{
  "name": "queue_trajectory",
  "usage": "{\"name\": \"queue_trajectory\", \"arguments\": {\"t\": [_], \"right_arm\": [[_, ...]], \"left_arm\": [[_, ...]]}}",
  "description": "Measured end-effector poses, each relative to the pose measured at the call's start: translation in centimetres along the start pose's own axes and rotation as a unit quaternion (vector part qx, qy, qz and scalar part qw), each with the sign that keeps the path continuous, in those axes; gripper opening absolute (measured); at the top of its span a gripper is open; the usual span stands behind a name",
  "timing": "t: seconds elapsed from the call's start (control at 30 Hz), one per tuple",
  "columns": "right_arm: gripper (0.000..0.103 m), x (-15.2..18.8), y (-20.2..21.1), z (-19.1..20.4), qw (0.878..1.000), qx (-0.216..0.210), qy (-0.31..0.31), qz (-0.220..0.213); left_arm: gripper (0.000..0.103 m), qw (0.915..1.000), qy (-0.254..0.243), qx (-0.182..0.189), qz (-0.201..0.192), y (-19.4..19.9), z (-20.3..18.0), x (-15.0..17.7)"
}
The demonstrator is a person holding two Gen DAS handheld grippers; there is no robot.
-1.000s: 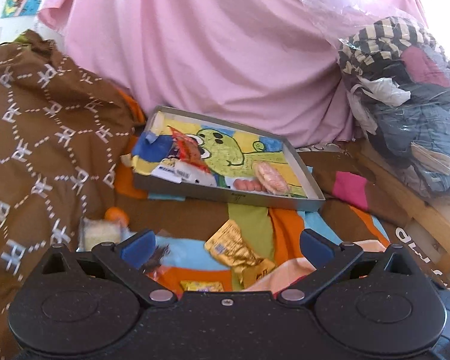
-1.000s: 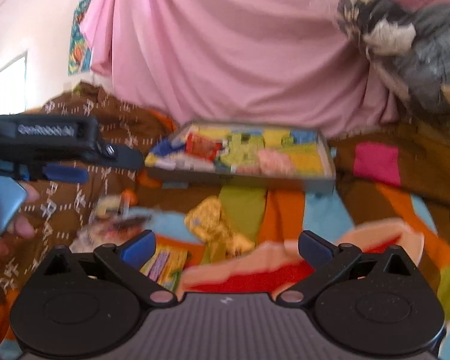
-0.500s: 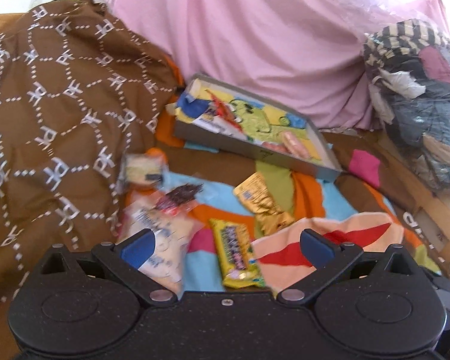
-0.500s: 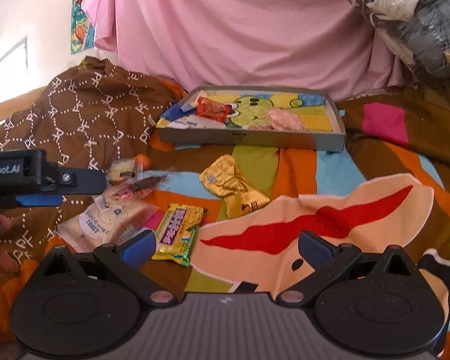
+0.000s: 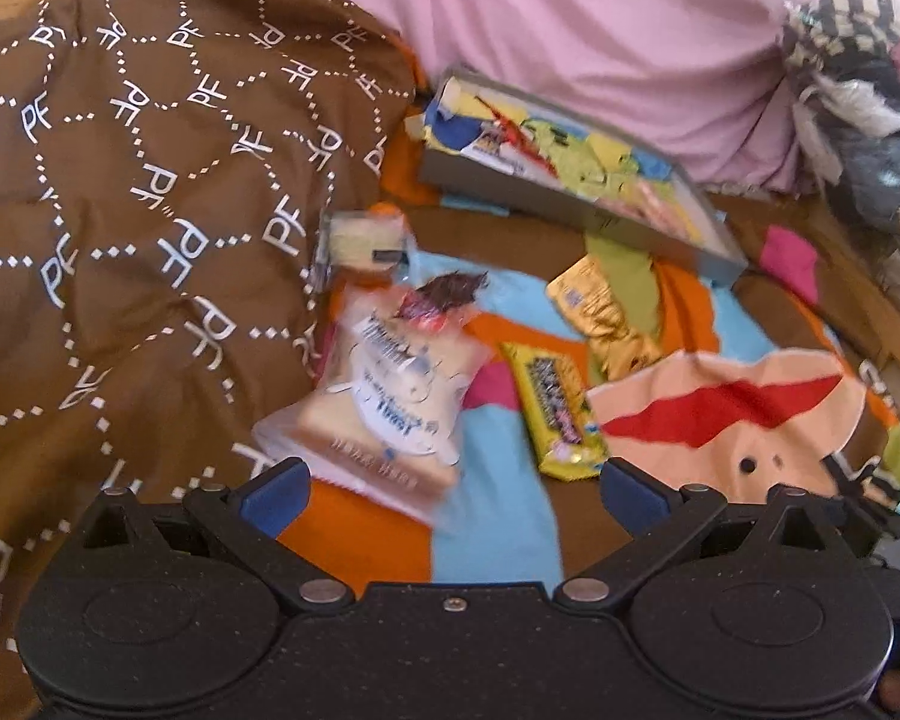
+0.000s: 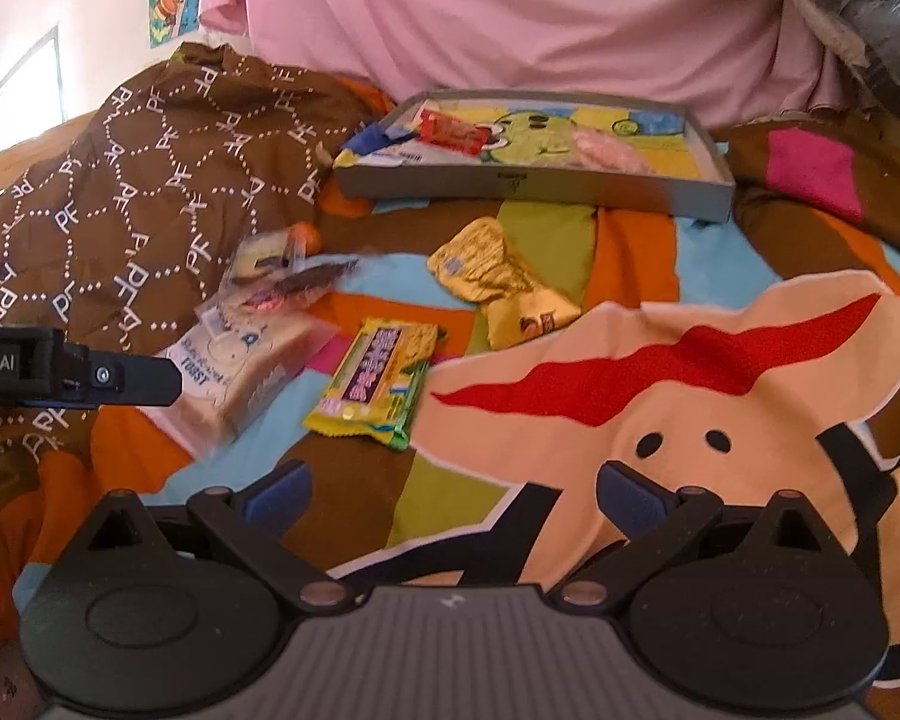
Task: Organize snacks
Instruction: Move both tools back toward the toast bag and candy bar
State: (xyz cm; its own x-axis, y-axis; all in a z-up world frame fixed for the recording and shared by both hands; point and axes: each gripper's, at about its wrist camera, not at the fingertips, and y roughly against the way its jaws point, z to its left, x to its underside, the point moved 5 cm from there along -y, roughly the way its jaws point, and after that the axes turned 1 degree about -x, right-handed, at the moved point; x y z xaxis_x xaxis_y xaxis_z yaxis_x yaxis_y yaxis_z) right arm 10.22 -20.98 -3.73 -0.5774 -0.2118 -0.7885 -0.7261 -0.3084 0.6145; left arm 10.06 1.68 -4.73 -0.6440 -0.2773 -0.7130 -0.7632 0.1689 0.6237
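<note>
On the cartoon-print bedspread (image 6: pixel 660 360), just ahead of both grippers, lie a toast packet (image 5: pixel 390 396), a yellow snack bar (image 6: pixel 378 384) and a gold wrapper (image 6: pixel 498 282) (crumpled); left gripper (image 5: pixel 453 486) and right gripper (image 6: pixel 453 489) fingers spread apart, empty; gray tray (image 6: pixel 528 186) beyond.

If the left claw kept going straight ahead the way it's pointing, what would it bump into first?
Probably the toast packet. The left gripper is open, and the packet's near end lies just ahead, toward its left finger. Depth is hard to judge; it could meet the bedspread first.
</note>
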Motion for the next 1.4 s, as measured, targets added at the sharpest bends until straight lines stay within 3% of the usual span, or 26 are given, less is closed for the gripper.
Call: {"name": "queue_trajectory", "arguments": {"t": [0.3,0.47,0.6,0.7,0.83,1.13,1.4], "right_arm": [[0.103,0.7,-0.8,0.0,1.0,-0.011,-0.006,0.017],[0.103,1.2,-1.3,0.3,1.0,-0.018,-0.002,0.024],[0.103,1.1,-1.0,0.8,1.0,-0.028,-0.001,0.004],[0.103,0.8,-0.9,1.3,0.999,-0.032,0.006,-0.009],[0.103,0.5,-1.5,1.5,1.0,-0.016,0.015,-0.006],[0.103,-1.4,-3.4,1.3,1.0,0.013,0.025,0.014],[0.103,-2.5,-5.0,1.3,0.999,0.027,0.034,0.021]], "left_arm": [[0.102,0.9961,-0.065,-0.051,0.032,-0.4,0.8,0.6],[0.102,0.9943,-0.079,-0.055,0.045,-0.5,1.5,0.7],[0.102,0.9917,-0.098,-0.059,0.058,-1.1,1.7,0.3],[0.102,0.988,-0.125,-0.067,0.061,-1.8,1.4,-0.6],[0.102,0.9785,-0.158,-0.112,0.071,-3.5,1.1,-1.5],[0.101,0.9734,-0.155,-0.152,0.073,-5.3,1.3,-2.6],[0.101,0.9702,-0.169,-0.161,0.065,-5.6,0.7,-2.5]]}}
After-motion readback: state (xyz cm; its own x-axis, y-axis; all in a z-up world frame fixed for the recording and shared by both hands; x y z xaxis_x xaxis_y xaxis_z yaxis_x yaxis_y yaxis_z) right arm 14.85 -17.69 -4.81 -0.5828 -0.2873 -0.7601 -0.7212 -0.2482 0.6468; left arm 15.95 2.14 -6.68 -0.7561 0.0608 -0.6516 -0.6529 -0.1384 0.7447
